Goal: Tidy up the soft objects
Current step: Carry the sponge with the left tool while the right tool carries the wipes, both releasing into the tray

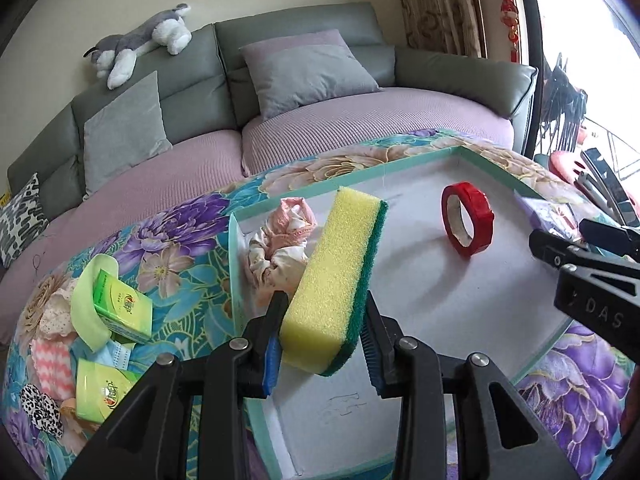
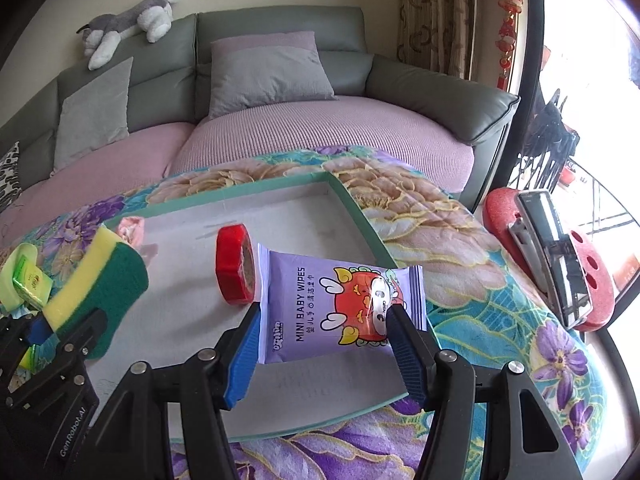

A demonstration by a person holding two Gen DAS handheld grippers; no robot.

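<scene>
My left gripper point(image 1: 324, 308) is shut on a yellow sponge with a green scouring side point(image 1: 336, 264), which it holds tilted above the left part of a white tray with a teal rim point(image 1: 320, 194). My right gripper point(image 2: 324, 314) is shut on a purple pack of mini baby wipes point(image 2: 316, 300), held over the tray's right half point(image 2: 240, 196). On the tray floor a pink and white scrunchie point(image 1: 276, 248) lies at the left wall and a red tape roll point(image 1: 466, 218) stands on edge further right. The same tape roll point(image 2: 234, 276) sits just left of the wipes.
The tray rests on a floral blanket point(image 1: 180, 240). Left of it lie green tissue packs point(image 1: 120, 308), a blue mask and several small cloths. A phone on a red stand point(image 2: 556, 256) is at the right. Behind are a sofa with grey cushions point(image 1: 308, 72) and a plush dog point(image 1: 140, 36).
</scene>
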